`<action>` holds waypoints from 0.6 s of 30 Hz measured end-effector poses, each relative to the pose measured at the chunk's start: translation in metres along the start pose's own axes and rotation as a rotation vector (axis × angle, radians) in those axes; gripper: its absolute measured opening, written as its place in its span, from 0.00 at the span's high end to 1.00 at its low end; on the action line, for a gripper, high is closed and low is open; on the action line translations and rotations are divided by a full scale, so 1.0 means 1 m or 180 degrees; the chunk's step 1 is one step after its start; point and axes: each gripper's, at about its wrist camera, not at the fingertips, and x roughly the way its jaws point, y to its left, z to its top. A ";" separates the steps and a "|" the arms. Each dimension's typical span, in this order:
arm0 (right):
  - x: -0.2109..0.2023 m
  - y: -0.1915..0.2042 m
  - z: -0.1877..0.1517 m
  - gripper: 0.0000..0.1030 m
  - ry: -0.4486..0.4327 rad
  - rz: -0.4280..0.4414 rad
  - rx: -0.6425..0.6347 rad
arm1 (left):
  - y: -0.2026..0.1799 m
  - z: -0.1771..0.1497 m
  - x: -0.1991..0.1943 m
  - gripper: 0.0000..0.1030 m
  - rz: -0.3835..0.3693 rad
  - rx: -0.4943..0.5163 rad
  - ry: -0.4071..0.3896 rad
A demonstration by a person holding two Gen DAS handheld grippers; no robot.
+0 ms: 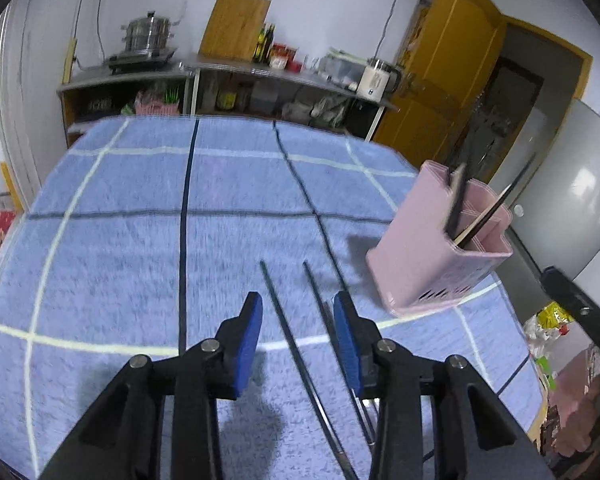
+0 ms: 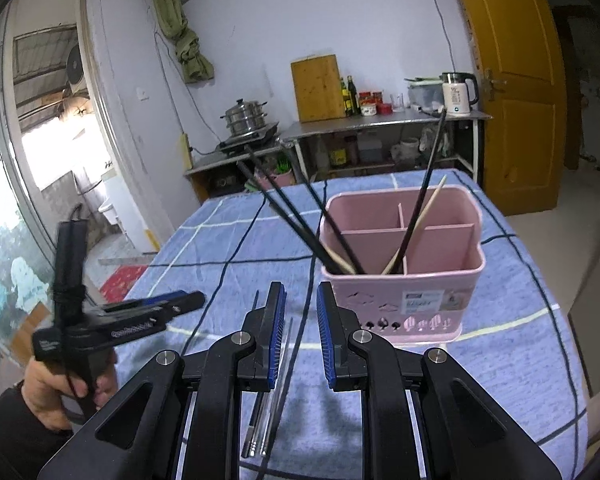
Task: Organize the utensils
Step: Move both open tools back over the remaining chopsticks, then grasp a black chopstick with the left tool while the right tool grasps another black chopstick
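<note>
A pink divided utensil holder point(image 2: 404, 280) stands on the blue checked cloth and holds several dark and wooden chopsticks point(image 2: 324, 224); it also shows at the right of the left wrist view point(image 1: 428, 256). Two dark chopsticks point(image 1: 292, 344) lie on the cloth between the blue pads of my left gripper point(image 1: 298, 308), which is open above them. The same loose chopsticks point(image 2: 268, 392) lie under my right gripper point(image 2: 301, 300), which is open and empty just in front of the holder. The left gripper point(image 2: 180, 302) is seen from the side in the right wrist view.
The blue cloth point(image 1: 140, 240) covers the whole table. Behind it stands a metal shelf counter point(image 2: 380, 120) with a steamer pot point(image 2: 246, 118), wooden board, bottles and a kettle point(image 2: 458, 94). A yellow door point(image 2: 512, 80) is at the right.
</note>
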 end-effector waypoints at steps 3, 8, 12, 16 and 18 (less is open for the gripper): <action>0.009 0.002 -0.007 0.83 0.0078 0.0029 -0.0013 | 0.003 -0.010 0.024 0.67 0.0004 -0.0044 0.0169; 0.022 0.003 -0.017 0.83 0.0191 0.0041 -0.0017 | 0.005 -0.023 0.057 0.73 0.0041 -0.0087 0.0401; 0.034 0.004 -0.024 0.83 0.0276 0.0070 -0.0001 | 0.005 -0.027 0.072 0.79 0.0077 -0.0089 0.0493; 0.051 0.011 -0.029 0.83 0.0394 0.0127 -0.0013 | 0.003 -0.027 0.072 0.90 0.0205 0.0039 0.0453; 0.064 0.018 -0.032 0.83 0.0474 0.0176 -0.0048 | 0.010 -0.028 0.068 0.90 0.0229 0.0024 0.0447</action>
